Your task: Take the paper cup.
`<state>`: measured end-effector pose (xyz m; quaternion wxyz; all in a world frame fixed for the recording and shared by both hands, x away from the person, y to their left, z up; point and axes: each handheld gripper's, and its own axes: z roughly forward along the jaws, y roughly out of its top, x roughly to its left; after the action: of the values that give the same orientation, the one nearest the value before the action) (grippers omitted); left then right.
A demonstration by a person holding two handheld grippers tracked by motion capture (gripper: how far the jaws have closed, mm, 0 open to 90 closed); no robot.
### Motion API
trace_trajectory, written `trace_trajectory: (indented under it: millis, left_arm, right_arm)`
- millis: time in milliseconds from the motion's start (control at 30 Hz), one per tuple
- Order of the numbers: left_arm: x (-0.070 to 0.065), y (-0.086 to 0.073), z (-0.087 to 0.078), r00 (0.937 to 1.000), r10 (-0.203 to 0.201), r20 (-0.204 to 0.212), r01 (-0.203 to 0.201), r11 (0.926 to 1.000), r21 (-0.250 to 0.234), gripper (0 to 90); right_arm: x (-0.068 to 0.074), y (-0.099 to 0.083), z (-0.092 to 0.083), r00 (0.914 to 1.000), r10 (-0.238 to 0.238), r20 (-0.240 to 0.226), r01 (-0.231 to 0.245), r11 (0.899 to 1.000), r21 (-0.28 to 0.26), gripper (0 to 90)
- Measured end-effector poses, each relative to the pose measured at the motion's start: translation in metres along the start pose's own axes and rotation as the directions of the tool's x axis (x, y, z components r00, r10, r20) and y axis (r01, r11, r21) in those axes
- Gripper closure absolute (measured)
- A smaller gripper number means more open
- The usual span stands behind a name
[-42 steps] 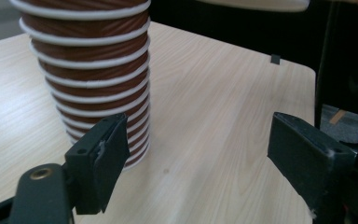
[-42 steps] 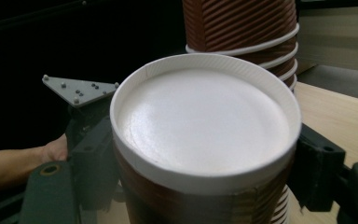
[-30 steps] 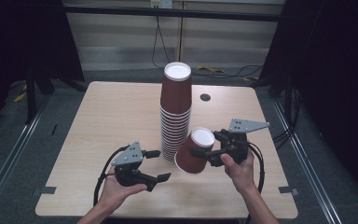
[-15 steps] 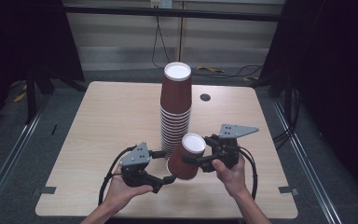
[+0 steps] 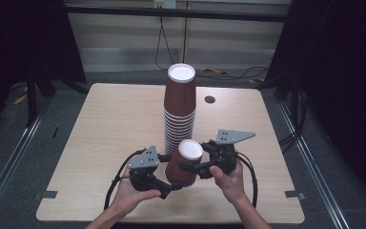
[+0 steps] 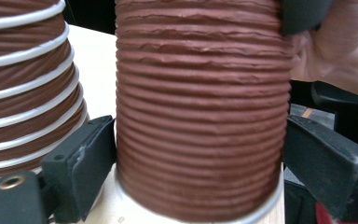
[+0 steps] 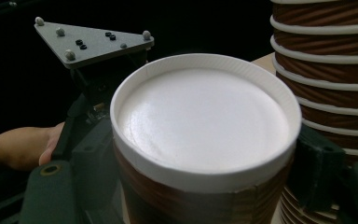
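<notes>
A tall stack of upturned brown ribbed paper cups [image 5: 180,109] stands mid-table. Just in front of it, a single upturned cup [image 5: 183,167] leans slightly, white bottom up. My right gripper [image 5: 195,155] is shut on this cup just under its bottom; in the right gripper view the cup [image 7: 205,121] sits between the jaws of the right gripper [image 7: 205,182]. My left gripper [image 5: 170,171] has just been opening. In its own view its jaws flank the lower body of the cup [image 6: 200,116], with the pads [image 6: 81,168] close to it but not pressing.
The wooden table [image 5: 100,124] has a small dark round hole [image 5: 209,99] at the back right. The cup stack [image 6: 23,93] stands close beside the held cup. Dark frame posts and floor cables lie beyond the table's far edge.
The right gripper has carried the cup left and down, more upright, to the left gripper. The left jaws have spread and now stand on either side of the cup's lower part.
</notes>
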<state>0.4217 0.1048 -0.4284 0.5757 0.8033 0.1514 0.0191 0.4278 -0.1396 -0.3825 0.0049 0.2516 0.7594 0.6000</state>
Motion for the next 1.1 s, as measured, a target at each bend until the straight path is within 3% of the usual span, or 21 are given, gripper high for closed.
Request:
trace_trajectory:
  millis: [633, 1100]
  left_arm:
    - [-0.0032, 0.0019, 0.0070, 0.9999, 0.011, 0.011, -0.011, 0.9999, 0.003, 8.5]
    - [-0.0027, 0.0018, 0.0002, 0.9994, 0.034, 0.004, -0.034, 0.9993, 0.016, 13.6]
  right_arm:
    - [0.0041, -0.0018, 0.0067, 0.9993, 0.003, -0.036, -0.003, 1.000, -0.018, 23.1]
    - [0.0015, -0.0040, 0.0085, 0.9976, 0.016, -0.067, -0.017, 1.000, -0.023, 21.1]
